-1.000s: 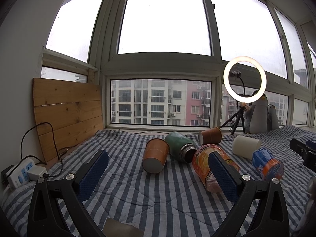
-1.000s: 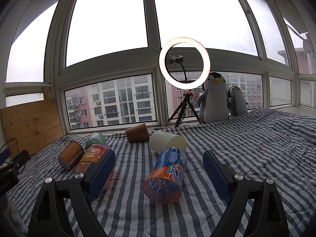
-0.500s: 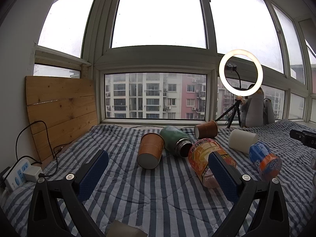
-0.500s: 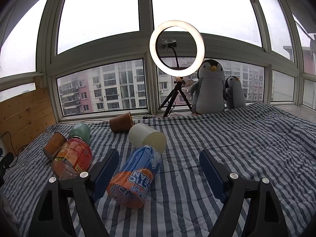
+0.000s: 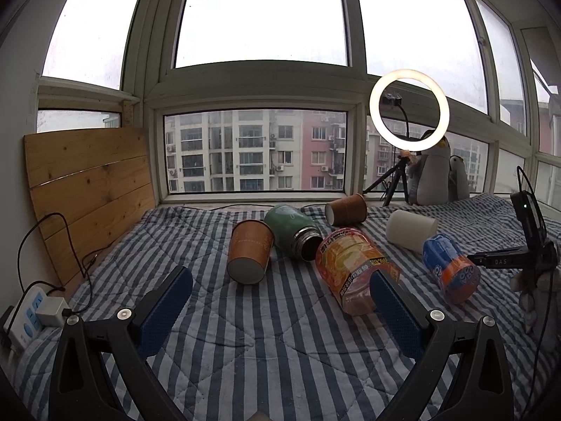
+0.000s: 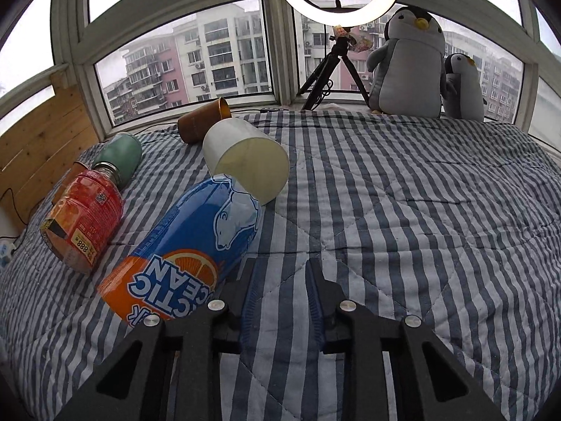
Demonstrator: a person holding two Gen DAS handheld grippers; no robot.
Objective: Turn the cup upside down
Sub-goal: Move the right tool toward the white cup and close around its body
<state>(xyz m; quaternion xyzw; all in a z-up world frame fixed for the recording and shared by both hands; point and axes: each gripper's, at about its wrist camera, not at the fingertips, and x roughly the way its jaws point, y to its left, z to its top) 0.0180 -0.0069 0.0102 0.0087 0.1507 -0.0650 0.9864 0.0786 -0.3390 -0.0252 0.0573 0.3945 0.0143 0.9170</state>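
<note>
1. The left gripper (image 5: 280,301) is wide open. Its two blue pads are far apart and hold nothing. The left pad (image 5: 164,312) is over the striped blanket (image 5: 280,351). The right pad (image 5: 396,312) is just in front of the base of the orange bottle (image 5: 354,270); I cannot tell if it touches it.

2. The right gripper (image 6: 280,291) is narrow. Its fingers are close together with only a small gap between them, and nothing is between them. It is low over the blanket (image 6: 403,210). The left finger (image 6: 250,291) is just beside the orange end of the blue bottle (image 6: 189,245); whether they touch I cannot tell.

3. The white cup (image 6: 245,158) lies on its side on the blanket, not upright. Its open mouth faces the right wrist camera, and the inside looks pale cream. Its lower rim is touching or just behind the top of the blue bottle. In the left wrist view the white cup (image 5: 412,229) lies behind the blue bottle (image 5: 450,270).

4. A brown paper cup (image 5: 250,251) lies on its side near the middle, with its white bottom toward the left camera. A second brown cup (image 5: 345,208) lies on its side near the window.

5. A green flask (image 5: 292,231) lies between the first brown cup and the orange bottle.

6. A ring light (image 5: 408,110) on a tripod and a plush penguin (image 6: 408,59) are by the window.
</note>
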